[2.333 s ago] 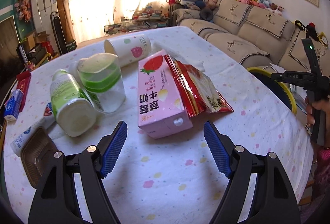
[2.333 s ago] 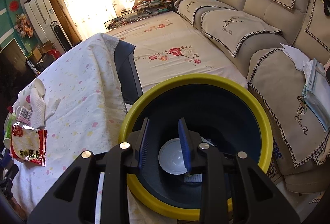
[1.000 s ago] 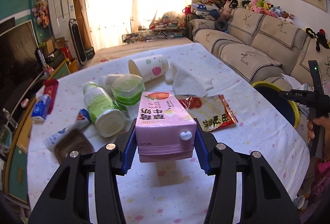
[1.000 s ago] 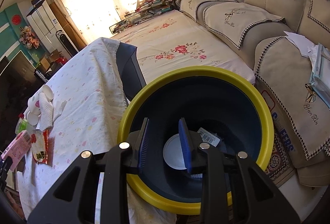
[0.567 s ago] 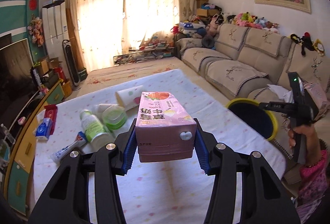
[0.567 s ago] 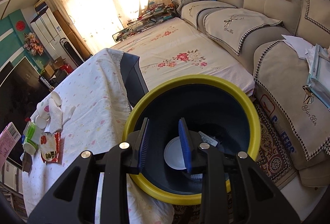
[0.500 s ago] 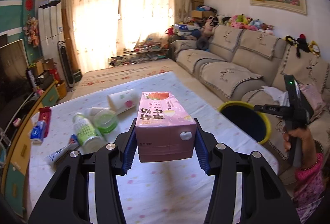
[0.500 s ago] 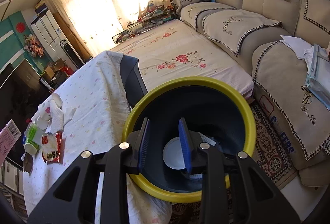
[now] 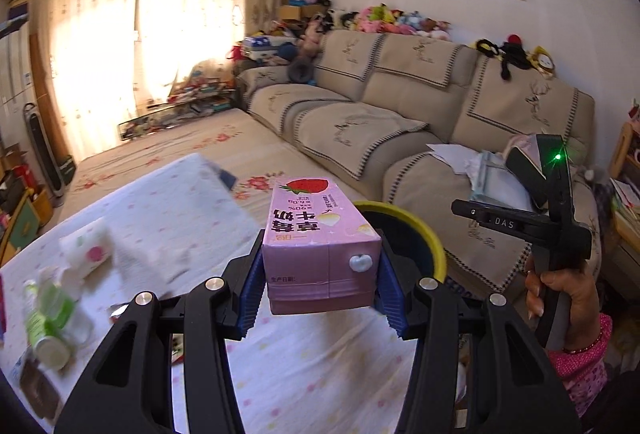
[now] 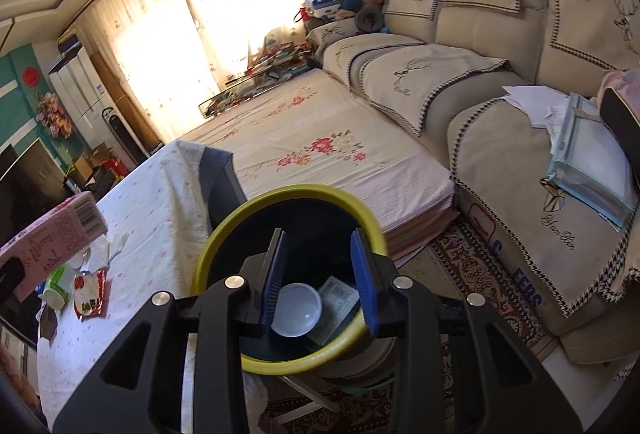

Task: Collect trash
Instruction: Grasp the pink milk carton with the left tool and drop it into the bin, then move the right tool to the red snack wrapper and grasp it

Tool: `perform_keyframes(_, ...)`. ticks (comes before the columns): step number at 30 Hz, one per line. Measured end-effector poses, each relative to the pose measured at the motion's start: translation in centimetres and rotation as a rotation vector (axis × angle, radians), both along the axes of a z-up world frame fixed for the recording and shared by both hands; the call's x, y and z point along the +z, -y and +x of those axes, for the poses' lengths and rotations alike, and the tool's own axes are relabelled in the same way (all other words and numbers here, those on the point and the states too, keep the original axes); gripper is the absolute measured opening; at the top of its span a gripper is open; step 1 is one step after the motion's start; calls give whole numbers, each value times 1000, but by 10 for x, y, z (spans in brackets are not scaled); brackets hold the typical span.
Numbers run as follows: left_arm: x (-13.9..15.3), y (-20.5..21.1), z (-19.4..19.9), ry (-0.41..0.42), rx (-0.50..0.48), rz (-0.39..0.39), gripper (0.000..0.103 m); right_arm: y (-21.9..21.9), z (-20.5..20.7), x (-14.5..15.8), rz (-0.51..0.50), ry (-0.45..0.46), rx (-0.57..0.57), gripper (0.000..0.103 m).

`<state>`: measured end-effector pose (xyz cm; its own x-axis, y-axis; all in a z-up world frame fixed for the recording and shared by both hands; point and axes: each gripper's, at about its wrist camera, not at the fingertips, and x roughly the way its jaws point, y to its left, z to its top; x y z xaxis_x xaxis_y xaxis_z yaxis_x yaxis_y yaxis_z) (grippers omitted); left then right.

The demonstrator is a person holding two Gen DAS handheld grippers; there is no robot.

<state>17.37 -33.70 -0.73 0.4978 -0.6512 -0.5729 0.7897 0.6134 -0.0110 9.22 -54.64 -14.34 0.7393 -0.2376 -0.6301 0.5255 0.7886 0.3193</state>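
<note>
Above the table [image 9: 328, 366], left gripper [image 9: 320, 290] clamps pink milk carton [image 9: 320, 246] lengthwise pointing forward; right gripper [image 10: 319, 280] half-open, empty

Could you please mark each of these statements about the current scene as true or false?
1. The left gripper is shut on the pink milk carton. True.
2. The carton rests on the table. False: it is held in the air above the table.
3. The right gripper holds a paper cup. False: it holds nothing, and its fingers stand apart over the yellow-rimmed bin.
4. The bin already holds a white lid and a piece of packaging. True.
5. A red snack wrapper lies on the table. True.
</note>
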Motion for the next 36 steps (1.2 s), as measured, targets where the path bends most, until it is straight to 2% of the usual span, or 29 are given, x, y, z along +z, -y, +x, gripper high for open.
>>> perform_keyframes(10, -55, 117, 24, -123, -119, 84, 50, 32, -25, -13, 46, 5, -68, 32)
perform_keyframes(17, -86, 152, 39, -138, -119, 129, 51, 35, -25, -18, 58, 0, -73, 32)
perform_keyframes(18, -89, 155, 41, -141, -117, 134, 54, 35, -25, -18, 60, 0, -72, 32)
perform_keyframes(19, -89, 155, 41, -143, -113, 134, 63, 34, -24, -19, 60, -1, -70, 33)
perform_keyframes(22, -86, 146, 42, -128, -105, 114, 68, 32, -23, -17, 58, -3, -66, 35)
perform_keyframes(28, -60, 86, 38, -95, -70, 25, 70, 25, -14, -18, 54, -13, -48, 35)
perform_keyframes(30, -49, 59, 41, -82, -36, -18, 74, 20, -9, -19, 52, -20, -35, 36)
perform_keyframes(36, -24, -33, 51, -29, 115, -102, 75, -6, 16, -20, 34, -54, 34, 36)
